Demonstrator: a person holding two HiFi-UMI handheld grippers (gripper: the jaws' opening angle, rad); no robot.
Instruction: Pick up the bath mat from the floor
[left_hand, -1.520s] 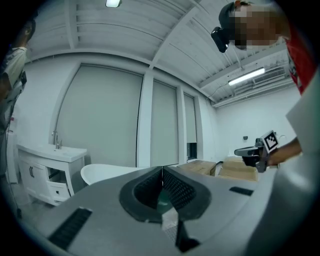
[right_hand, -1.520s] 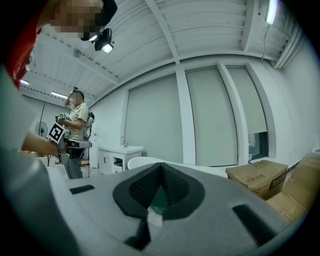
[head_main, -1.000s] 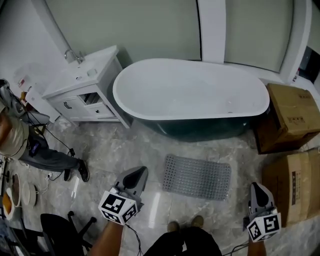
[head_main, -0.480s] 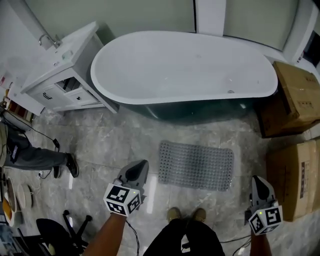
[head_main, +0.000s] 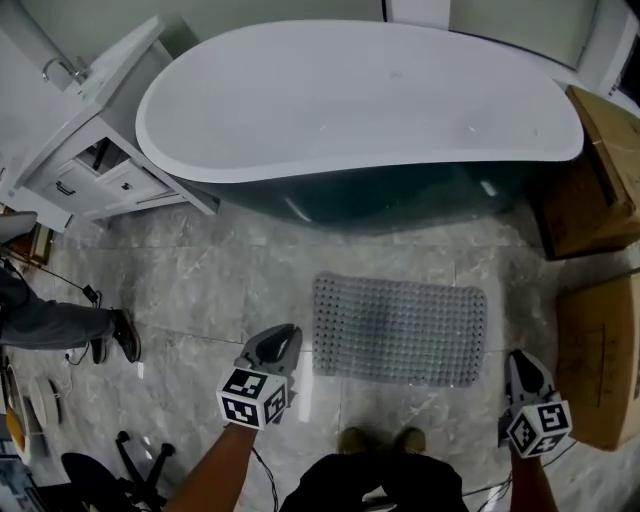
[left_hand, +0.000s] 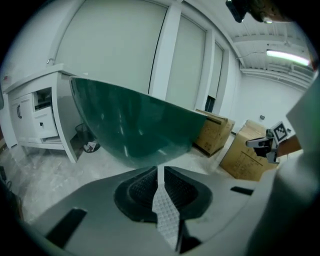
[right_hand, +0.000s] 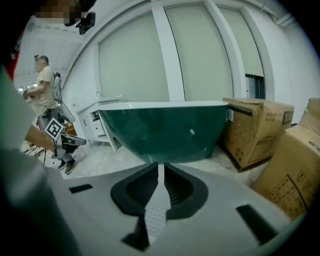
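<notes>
Item: bath mat, grey and studded, lying flat on the floor just in front of the bathtub.
Step in hand: approach. I judge the pick-up not yet begun, as the mat is untouched.
Left hand-held gripper: clenched and empty, near the mat's near-left corner.
Right hand-held gripper: its jaws have just been opening to a narrow slit with nothing between them. It sits just off the mat's near-right corner.
Next move calls for: spreading both sets of jaws and bringing them down to the near edge. One jaw on each side must slip under that edge, since the mat lies flush with the floor. Then I close on both corners and lift them together.
Hidden: neither gripper view shows the mat. Each looks over it at the tub's green side.
Hard to make out: from the head view I cannot tell how high the grippers are above the floor.
Cut off: the cardboard box at the right edge.
</notes>
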